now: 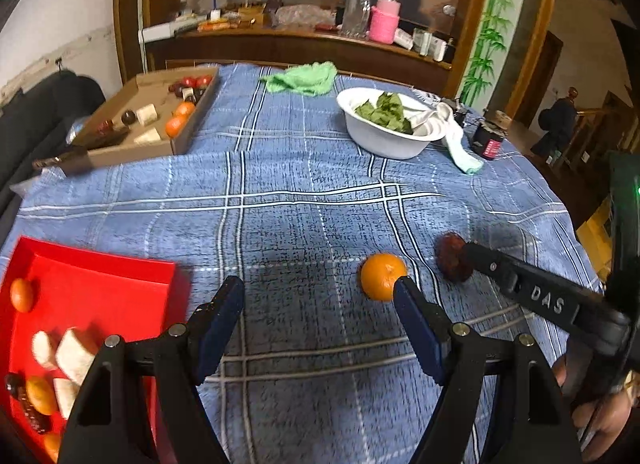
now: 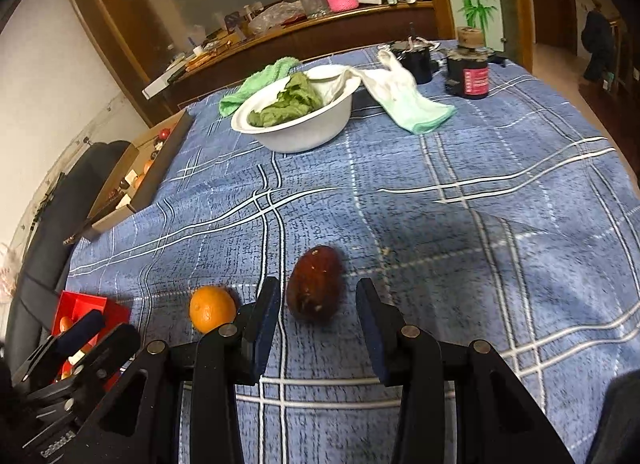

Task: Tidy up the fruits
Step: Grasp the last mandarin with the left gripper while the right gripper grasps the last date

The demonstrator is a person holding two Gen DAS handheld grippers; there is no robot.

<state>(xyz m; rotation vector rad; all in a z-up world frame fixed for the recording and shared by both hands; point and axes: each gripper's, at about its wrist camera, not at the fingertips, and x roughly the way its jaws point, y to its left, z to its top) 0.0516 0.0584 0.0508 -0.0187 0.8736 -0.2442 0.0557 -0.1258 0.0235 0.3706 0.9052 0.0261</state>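
Observation:
An orange (image 1: 382,276) and a dark brown fruit (image 1: 450,256) lie on the blue checked cloth. In the right wrist view the brown fruit (image 2: 316,284) lies just ahead of and between the open fingers of my right gripper (image 2: 318,304), which has not closed on it; the orange (image 2: 212,308) lies to its left. My left gripper (image 1: 320,296) is open and empty, with the orange just beyond its right fingertip. A red tray (image 1: 104,284) at lower left holds oranges, white pieces and dark fruits. My right gripper (image 1: 472,252) shows in the left wrist view by the brown fruit.
A cardboard box (image 1: 120,152) with more fruits stands at the far left. A white bowl (image 1: 384,140) of green leaves, a white cloth (image 1: 456,140), a green cloth (image 1: 304,78) and a dark jar (image 1: 490,142) stand at the back. A wooden sideboard is behind.

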